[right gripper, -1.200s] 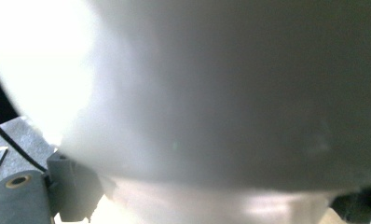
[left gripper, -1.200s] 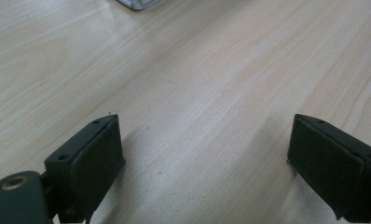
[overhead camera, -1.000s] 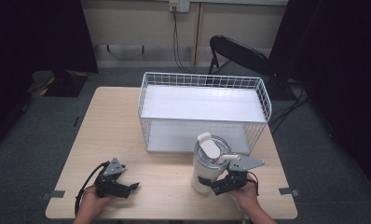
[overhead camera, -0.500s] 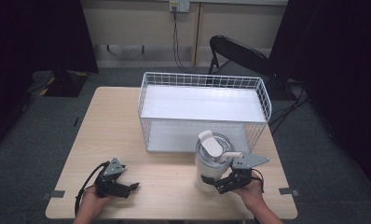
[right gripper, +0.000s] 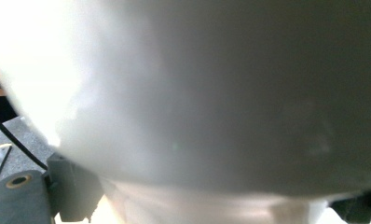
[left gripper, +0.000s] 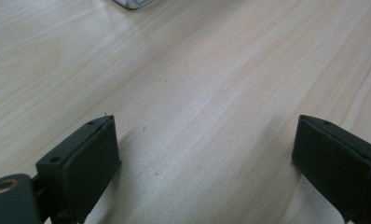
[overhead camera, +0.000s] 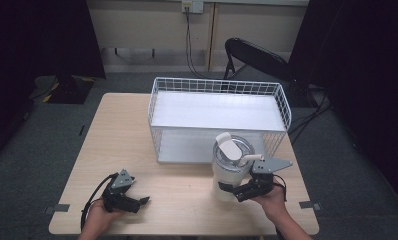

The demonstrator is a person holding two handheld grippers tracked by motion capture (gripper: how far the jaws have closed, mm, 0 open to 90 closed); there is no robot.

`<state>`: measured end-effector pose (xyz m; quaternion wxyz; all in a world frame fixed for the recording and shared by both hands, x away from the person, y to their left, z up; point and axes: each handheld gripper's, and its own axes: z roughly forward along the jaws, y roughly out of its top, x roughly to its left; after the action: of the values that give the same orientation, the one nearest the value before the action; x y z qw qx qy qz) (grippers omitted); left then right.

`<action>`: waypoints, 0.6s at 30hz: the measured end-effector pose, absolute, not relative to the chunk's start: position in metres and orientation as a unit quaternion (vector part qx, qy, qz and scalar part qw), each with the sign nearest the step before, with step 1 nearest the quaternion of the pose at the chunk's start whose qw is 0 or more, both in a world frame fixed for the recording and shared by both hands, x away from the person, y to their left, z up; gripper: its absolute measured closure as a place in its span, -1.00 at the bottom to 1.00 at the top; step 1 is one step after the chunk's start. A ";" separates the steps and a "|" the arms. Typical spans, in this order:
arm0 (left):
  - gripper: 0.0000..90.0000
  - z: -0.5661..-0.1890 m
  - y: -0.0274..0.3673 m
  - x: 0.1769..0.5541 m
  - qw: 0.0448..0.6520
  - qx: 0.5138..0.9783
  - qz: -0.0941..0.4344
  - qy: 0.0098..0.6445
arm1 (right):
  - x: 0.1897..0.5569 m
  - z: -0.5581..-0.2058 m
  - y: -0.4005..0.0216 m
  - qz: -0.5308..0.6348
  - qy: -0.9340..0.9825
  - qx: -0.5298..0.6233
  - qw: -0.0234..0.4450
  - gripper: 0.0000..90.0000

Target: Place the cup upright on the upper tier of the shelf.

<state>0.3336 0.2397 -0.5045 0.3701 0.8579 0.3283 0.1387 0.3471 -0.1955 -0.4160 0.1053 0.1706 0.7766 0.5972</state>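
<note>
Gripping the white jug [overhead camera: 231, 167] low on its body, right gripper [overhead camera: 235, 191] holds it upright on the table [overhead camera: 122, 130], just in front of the wire basket [overhead camera: 218, 117]. Left gripper [overhead camera: 137, 202] rests at the near left, jaws wide apart, nothing between them.

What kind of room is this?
Probably a lab or test room, not a home: a bare wooden table on grey carpet, black curtains around it, and a folding chair by the wall.
</note>
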 end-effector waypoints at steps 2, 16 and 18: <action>-0.85 -0.505 0.240 0.334 0.370 0.858 0.139 0.328 | 0.347 -0.414 -0.196 0.595 0.779 0.169 0.109 -0.78; -0.88 -0.505 0.239 0.334 0.370 0.858 0.136 0.328 | 0.351 -0.397 -0.199 0.592 0.781 0.168 0.111 -0.78; -0.88 -0.505 0.239 0.334 0.370 0.859 0.137 0.327 | 0.352 -0.394 -0.200 0.592 0.780 0.169 0.111 -0.78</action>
<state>0.3337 0.2389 -0.5048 0.3700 0.8587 0.3270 0.1369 0.3518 -0.2001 -0.3935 0.1111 0.1693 0.7805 0.5915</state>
